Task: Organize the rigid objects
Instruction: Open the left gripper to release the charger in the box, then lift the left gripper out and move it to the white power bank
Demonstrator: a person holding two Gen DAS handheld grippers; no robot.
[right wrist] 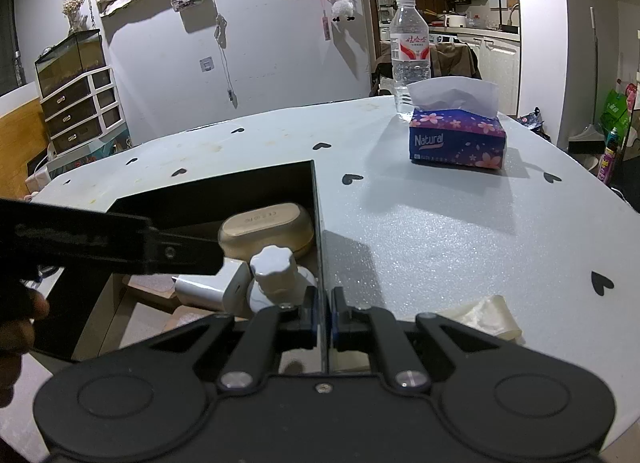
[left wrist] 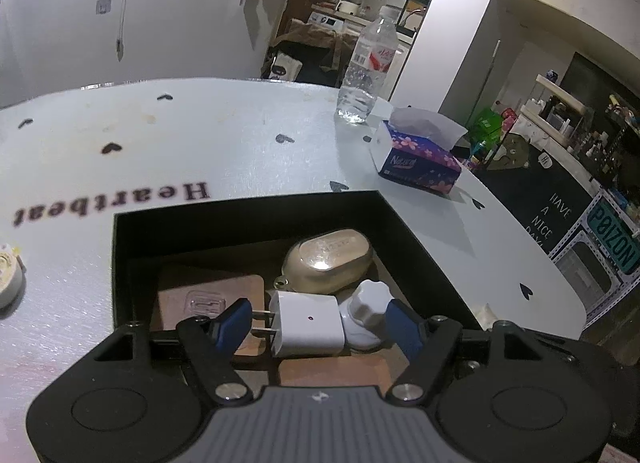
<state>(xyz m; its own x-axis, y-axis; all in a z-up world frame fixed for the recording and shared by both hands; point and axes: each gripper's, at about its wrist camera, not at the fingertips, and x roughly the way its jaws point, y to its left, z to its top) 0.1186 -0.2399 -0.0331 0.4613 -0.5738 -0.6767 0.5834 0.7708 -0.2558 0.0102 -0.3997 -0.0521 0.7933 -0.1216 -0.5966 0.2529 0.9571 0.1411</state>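
Hovering low in frame, the left gripper [left wrist: 318, 323] is spreading its jaws around a white plastic charger plug [left wrist: 306, 323] inside a black rectangular box [left wrist: 244, 219], while the right gripper [right wrist: 322, 317] is pinching the box's thin wall.

Both fisheye views look forward and downward, close over the black box [left wrist: 248, 223]. The left wrist view sits above its interior; the right wrist view looks along its right wall. Both share the table [right wrist: 440, 223], the tissue box [right wrist: 458, 139] and the water bottle [left wrist: 366, 71] at upper right.

Pale grey plastered wall [right wrist: 260, 63] behind white heart-printed tabletop [right wrist: 440, 223]; dark wooden drawer chest with white frame [right wrist: 80, 107] at left, dimly lit kitchen with white cabinets [right wrist: 492, 51] beyond doorway at right.
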